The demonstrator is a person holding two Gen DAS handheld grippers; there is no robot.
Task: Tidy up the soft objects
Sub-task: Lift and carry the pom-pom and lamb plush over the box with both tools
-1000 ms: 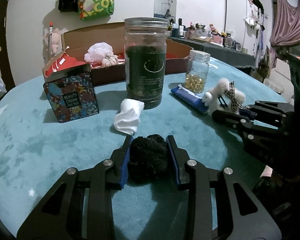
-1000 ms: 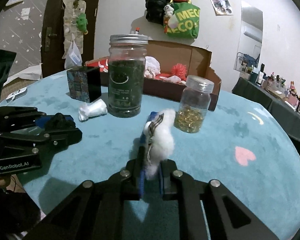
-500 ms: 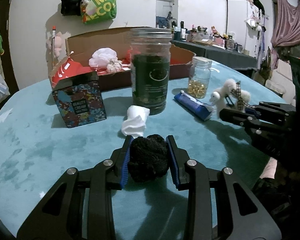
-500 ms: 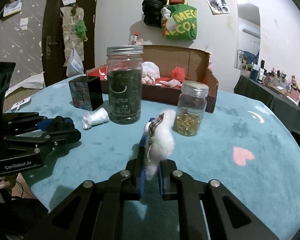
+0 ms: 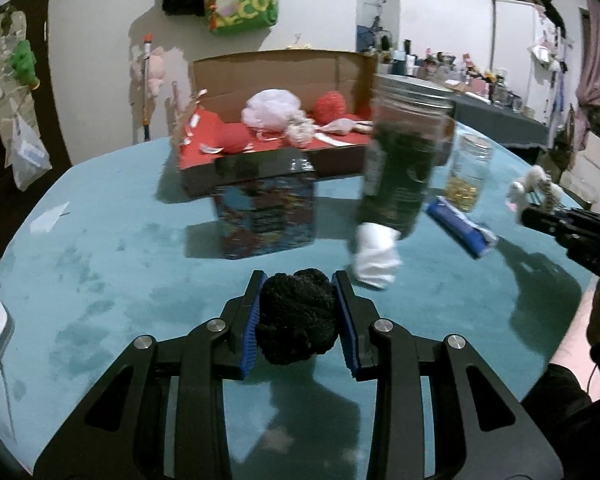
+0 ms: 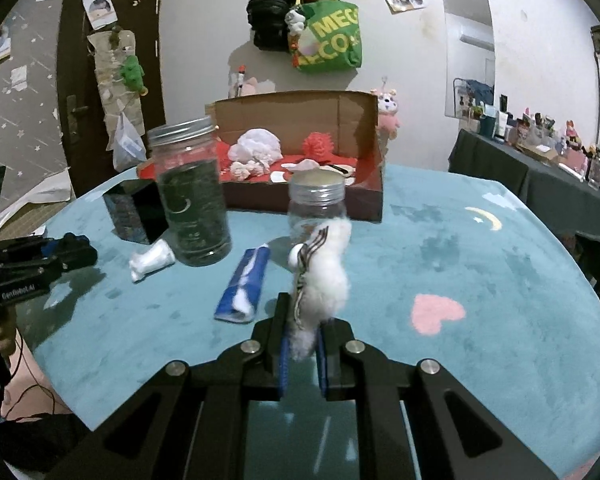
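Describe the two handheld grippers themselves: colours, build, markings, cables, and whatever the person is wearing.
Both the left gripper and the right gripper are matt black, with angular open-frame linkages, round silver pivot bolts and blue pads lining the fingers. Seen from the right wrist camera, the left gripper's side carries small white "GenRobot.AI" lettering, and a thin dark cable hangs below it. A dark sleeve shows.

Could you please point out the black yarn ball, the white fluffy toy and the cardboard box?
black yarn ball (image 5: 296, 316): left wrist view, middle of the ball between the gripper fingers.
white fluffy toy (image 6: 326, 276): right wrist view, middle of its furry body.
cardboard box (image 6: 296, 114): right wrist view, bare inner back wall.
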